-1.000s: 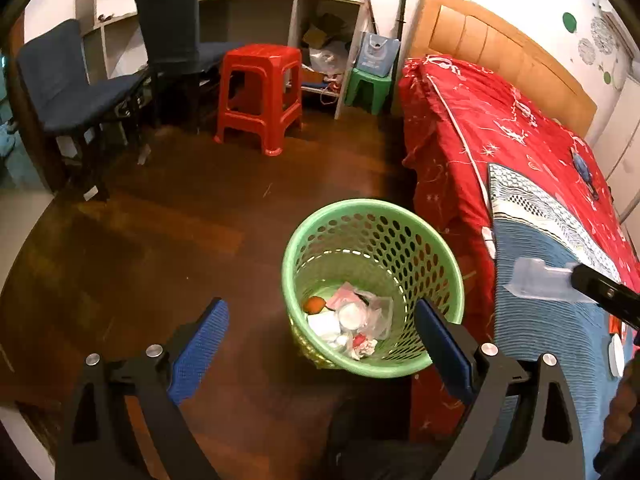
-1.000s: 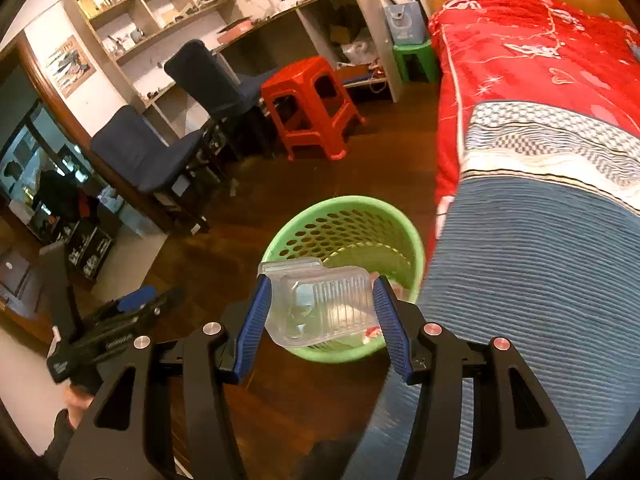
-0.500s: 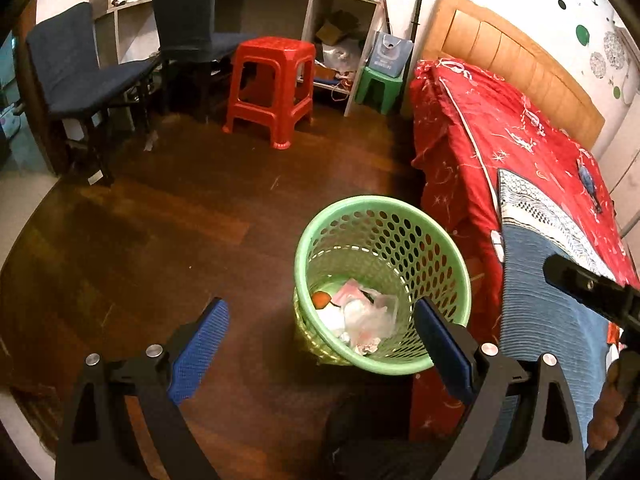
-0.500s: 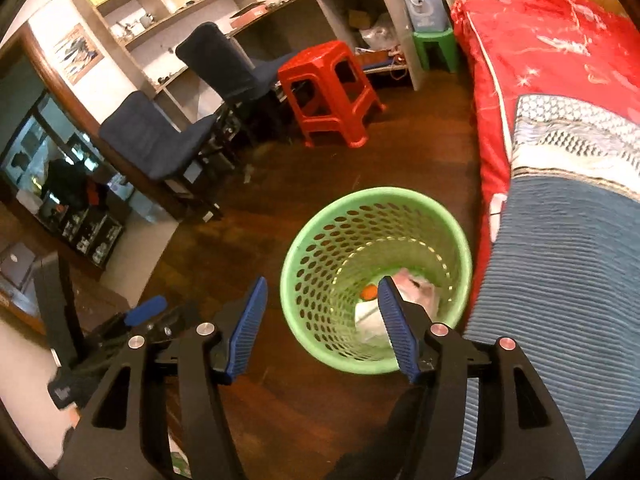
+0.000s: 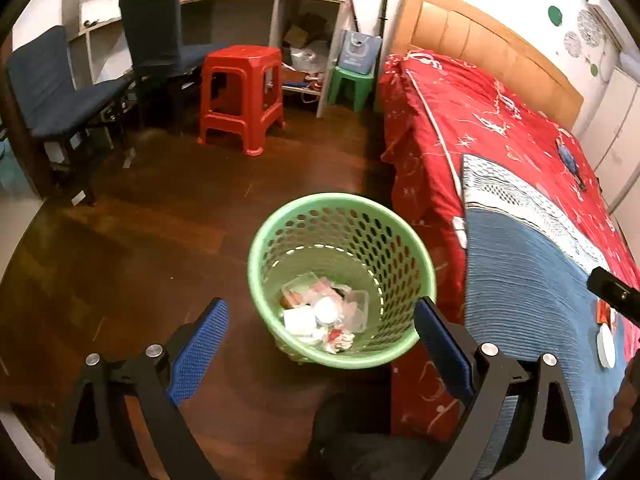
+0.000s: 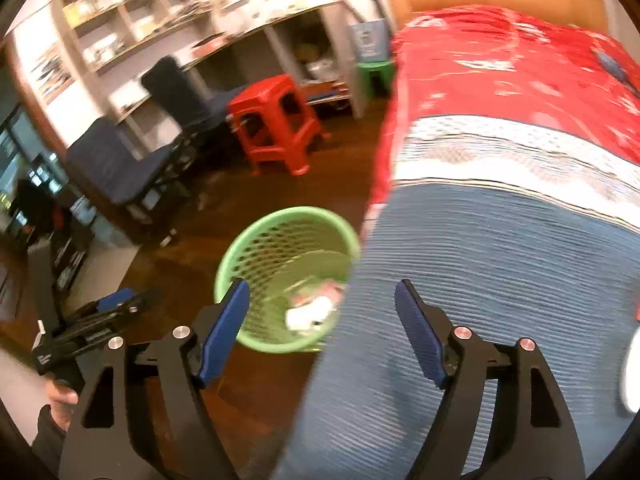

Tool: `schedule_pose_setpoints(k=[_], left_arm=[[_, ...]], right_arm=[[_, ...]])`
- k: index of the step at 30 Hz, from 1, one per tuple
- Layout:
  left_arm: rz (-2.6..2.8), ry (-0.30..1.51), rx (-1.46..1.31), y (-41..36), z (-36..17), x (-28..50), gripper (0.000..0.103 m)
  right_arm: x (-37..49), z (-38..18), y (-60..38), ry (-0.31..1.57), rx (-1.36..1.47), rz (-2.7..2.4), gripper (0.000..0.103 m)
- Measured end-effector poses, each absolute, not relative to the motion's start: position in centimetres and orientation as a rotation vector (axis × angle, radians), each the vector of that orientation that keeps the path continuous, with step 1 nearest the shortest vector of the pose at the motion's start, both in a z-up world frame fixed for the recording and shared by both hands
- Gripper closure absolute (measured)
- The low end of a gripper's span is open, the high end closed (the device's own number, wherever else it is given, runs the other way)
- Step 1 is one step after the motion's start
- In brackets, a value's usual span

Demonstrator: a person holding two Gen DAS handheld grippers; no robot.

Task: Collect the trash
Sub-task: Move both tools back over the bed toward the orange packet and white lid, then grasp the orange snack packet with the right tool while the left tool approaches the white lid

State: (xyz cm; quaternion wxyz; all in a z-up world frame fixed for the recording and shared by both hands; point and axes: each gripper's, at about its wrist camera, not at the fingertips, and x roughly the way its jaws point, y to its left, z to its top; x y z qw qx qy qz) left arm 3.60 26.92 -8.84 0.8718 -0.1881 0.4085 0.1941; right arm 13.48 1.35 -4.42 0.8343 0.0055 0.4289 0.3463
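A green perforated waste basket (image 5: 404, 240) stands on the wood floor beside the bed; it also shows in the right wrist view (image 6: 256, 240). Inside lie a clear plastic container (image 5: 352, 306), white wrappers and crumpled paper. My left gripper (image 5: 320, 332) is open and empty, hovering above the basket's near side. My right gripper (image 6: 322, 320) is open and empty, over the bed's blue edge just right of the basket; part of it shows in the left wrist view (image 5: 612, 294). A white round item (image 5: 606, 346) and a red scrap lie on the blue bedding.
The bed (image 5: 520, 168) with red and blue covers fills the right side. A red stool (image 5: 240, 92), a green stool (image 5: 352, 84), two dark blue chairs (image 5: 52, 88) and a desk with shelves stand at the back. Dark wood floor (image 5: 140, 248) lies left of the basket.
My right gripper opened and let the clear plastic container fall into the basket, then swung right toward the bed. My left gripper stayed open above the basket.
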Motion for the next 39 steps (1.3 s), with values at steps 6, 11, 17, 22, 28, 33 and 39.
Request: schedule_pose_setpoints(k=[6, 11, 17, 22, 28, 33, 39], left_arm=[[0.37, 0.859, -0.369, 24.7, -8.5, 4.5, 0.012], [0.35, 0.866, -0.35, 23.3, -8.3, 5.3, 0.012], [0.332, 0.881, -0.331, 21.9, -8.3, 6.1, 0.011], [0.318, 0.898, -0.305, 20.5, -8.4, 7.0, 0.011], [0.304, 0.919, -0.285, 19.2, -8.8, 8.1, 0.01], [0.297, 0.937, -0.268, 18.6, -9.2, 9.0, 0.01], [0.287, 0.955, -0.26, 18.2, -9.7, 9.8, 0.01]], right_arm=[[15.4, -3.9, -7.4, 0.883, 0.053, 0.548, 0.022], [16.7, -4.1, -14.2, 0.866, 0.068, 0.406, 0.018], [18.3, -4.7, -21.5, 0.862, 0.099, 0.227, 0.016], [20.4, -6.4, -26.9, 0.893, 0.117, 0.104, 0.016], [22.2, -8.8, -29.4, 0.951, 0.102, 0.074, 0.016], [23.4, -10.0, -28.9, 0.971, 0.076, 0.078, 0.01], [25.0, -11.2, -28.5, 1.007, 0.071, 0.064, 0.01]])
